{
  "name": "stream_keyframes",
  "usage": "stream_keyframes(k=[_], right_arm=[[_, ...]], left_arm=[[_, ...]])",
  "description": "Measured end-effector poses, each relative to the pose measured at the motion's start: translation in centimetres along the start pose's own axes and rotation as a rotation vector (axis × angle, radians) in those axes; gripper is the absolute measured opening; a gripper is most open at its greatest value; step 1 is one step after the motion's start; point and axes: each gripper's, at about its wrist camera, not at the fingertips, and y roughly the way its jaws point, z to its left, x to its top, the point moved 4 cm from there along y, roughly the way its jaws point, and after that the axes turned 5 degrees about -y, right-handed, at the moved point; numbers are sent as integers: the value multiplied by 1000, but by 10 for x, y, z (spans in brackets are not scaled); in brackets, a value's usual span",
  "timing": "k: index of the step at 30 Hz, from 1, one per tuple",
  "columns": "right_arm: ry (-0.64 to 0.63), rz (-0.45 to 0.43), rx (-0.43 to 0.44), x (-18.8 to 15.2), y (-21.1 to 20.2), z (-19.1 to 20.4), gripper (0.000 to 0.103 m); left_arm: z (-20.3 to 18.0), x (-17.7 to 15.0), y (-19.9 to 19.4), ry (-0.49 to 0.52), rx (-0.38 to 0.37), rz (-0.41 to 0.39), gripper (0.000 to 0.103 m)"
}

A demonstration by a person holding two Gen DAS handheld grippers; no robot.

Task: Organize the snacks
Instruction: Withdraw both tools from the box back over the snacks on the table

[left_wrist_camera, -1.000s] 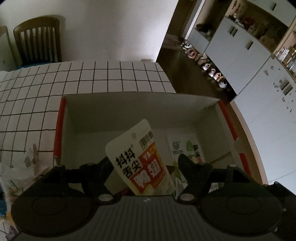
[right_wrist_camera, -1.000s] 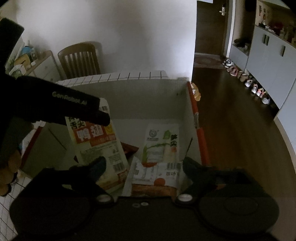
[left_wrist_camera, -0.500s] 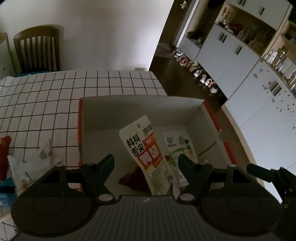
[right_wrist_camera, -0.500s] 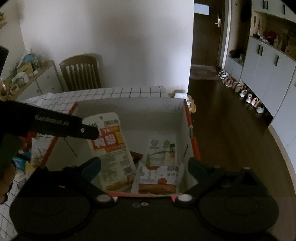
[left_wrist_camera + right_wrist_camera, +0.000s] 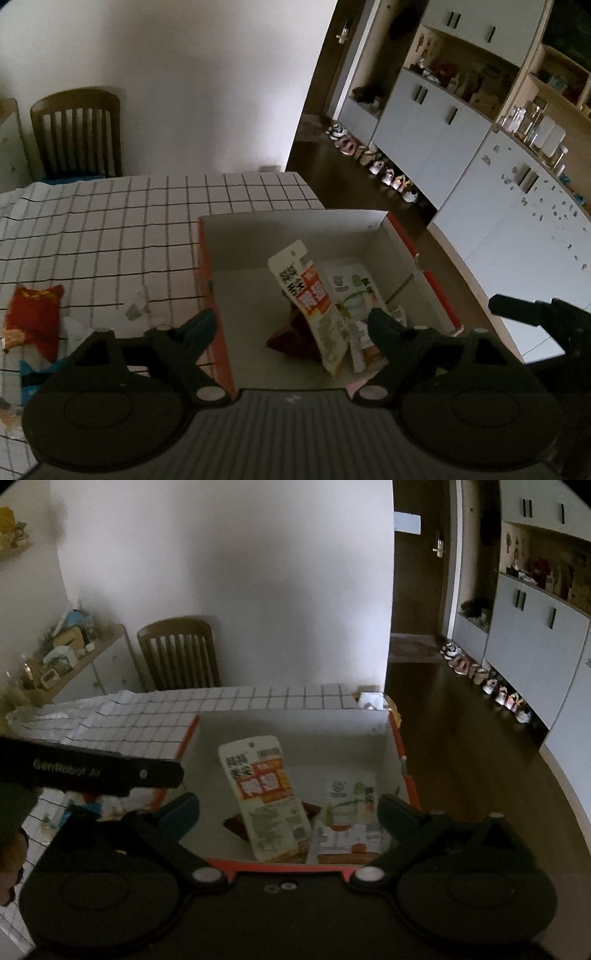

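An open cardboard box with orange outer walls stands at the table's right end. Inside, a white and orange snack packet leans upright against other packets, among them a white and green one and a dark red one. My left gripper is open and empty above the box's near left side. My right gripper is open and empty above the box's near edge. A red snack bag and other packets lie on the table to the left.
The table carries a white grid-pattern cloth. A wooden chair stands at the far end. The table's right edge drops to a dark wooden floor, with grey cabinets and shoes along the wall.
The left gripper has let go of the white and orange packet and pulled back and up to the left. The packet now leans in the box. The right gripper has also drawn back.
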Motion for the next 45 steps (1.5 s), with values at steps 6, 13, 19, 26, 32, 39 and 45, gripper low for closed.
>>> stream_keyframes(k=[6,13,19,26,32,39,45], right_arm=[[14,-33,9,3,-14,21,103],[27,-59,21,-2,-24,51,103],[27,-77,50,-10,-31,85,103],[21,-64,87,-20,-25,129,103],[31,-33,99,-29,-12,163,103],[49,3,92,-37,14,194,101],[78,44,81,-43,41,214,99]], left_arm=[[26,-10,-26,-3,4,0,92],[68,-18,-60,-49,2,-30,103],[106,-23,-90,-56,-4,-79,103],[151,-30,-116,-30,5,-117,103],[193,-41,-123,-31,50,-109,103],[235,-59,-120,-17,93,-86,103],[269,-80,-103,-49,132,-50,103]])
